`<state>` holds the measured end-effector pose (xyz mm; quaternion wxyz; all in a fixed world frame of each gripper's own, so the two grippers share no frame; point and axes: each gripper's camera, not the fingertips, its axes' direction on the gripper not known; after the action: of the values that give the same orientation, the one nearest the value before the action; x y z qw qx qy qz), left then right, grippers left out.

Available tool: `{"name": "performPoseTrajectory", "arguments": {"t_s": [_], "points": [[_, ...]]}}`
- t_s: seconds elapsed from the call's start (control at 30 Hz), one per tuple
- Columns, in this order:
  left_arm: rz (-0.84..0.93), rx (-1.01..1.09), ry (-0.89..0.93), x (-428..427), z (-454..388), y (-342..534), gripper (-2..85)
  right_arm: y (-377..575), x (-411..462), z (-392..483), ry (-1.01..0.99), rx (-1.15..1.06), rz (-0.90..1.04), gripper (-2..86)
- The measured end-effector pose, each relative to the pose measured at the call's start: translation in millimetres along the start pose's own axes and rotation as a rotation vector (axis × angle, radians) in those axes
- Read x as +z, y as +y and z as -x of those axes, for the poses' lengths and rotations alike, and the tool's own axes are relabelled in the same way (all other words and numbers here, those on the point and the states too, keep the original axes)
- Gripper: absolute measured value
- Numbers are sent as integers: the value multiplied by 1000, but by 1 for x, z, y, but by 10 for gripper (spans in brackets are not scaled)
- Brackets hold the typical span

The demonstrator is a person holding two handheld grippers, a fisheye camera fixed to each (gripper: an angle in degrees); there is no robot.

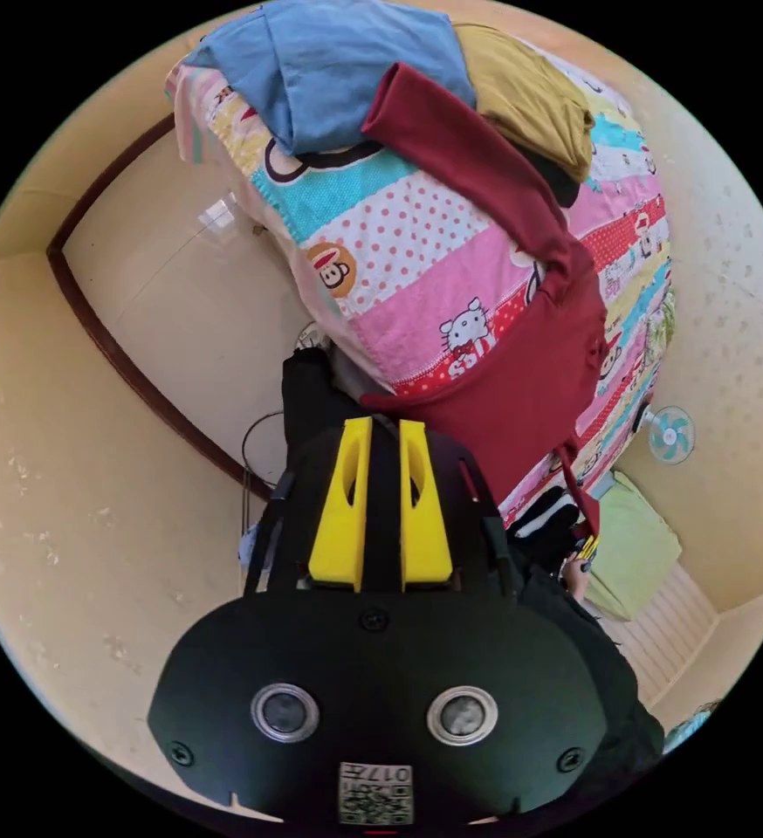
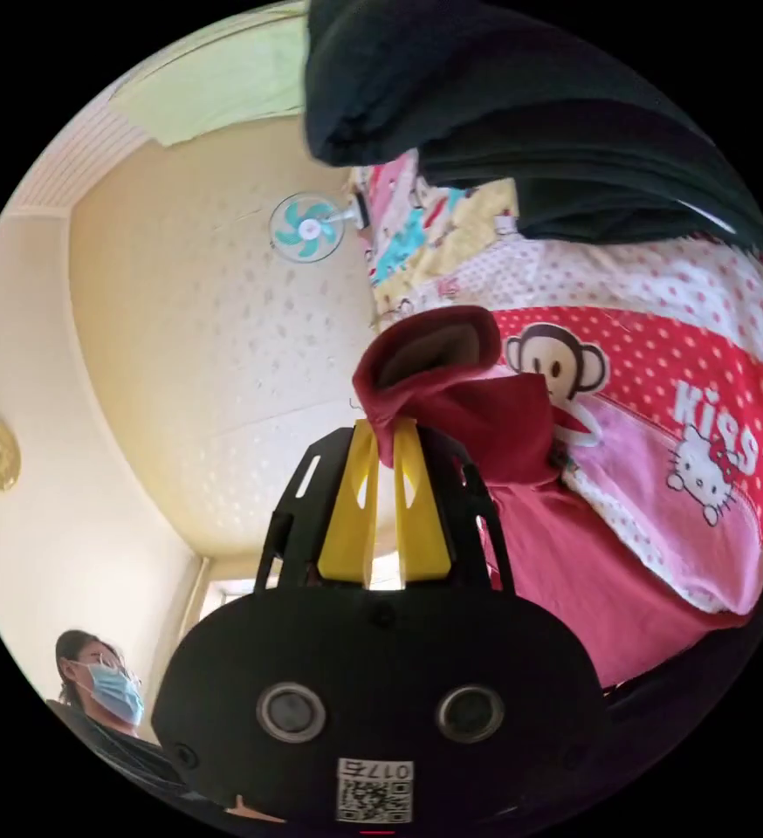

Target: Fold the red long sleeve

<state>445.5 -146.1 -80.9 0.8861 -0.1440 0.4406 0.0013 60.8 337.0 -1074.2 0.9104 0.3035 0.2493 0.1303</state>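
Home bedroom: cartoon-print bedsheet [image 1: 416, 253], wall fan [image 2: 307, 228].

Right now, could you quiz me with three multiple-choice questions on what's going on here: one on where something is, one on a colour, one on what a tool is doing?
1. Where does the blue garment lie?
A. on the patterned bedspread
B. on the floor
C. on a chair

2. What colour are the gripper jaws?
A. green
B. yellow
C. white

3. What is the right gripper doing?
A. hanging open
B. clamping the fan
C. pinching the red long sleeve

Answers:
1. A, it sits on the cartoon-print cover beside a mustard garment.
2. B, both views show yellow jaws.
3. C, red cloth is squeezed between its jaws.
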Motion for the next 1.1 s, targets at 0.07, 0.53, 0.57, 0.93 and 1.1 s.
{"name": "performPoseTrajectory", "arguments": {"t_s": [0.07, 0.53, 0.57, 0.93, 1.1], "points": [[-95, 1, 199, -13, 5, -13, 70, 5, 4, 28, -33, -85, 13, 43], [-375, -401, 845, 7, 65, -119, 113, 134, 1, 68, 293, -198, -21, 37], [-400, -430, 872, 11, 71, -125, 116, 148, 1, 68, 311, -201, -20, 37], [-373, -487, 838, 41, 95, -150, 67, 251, 2, 43, 311, -146, -105, 35], [-417, -281, 897, 15, 75, -124, 28, 288, 2, 23, 304, -144, -117, 35]]}}
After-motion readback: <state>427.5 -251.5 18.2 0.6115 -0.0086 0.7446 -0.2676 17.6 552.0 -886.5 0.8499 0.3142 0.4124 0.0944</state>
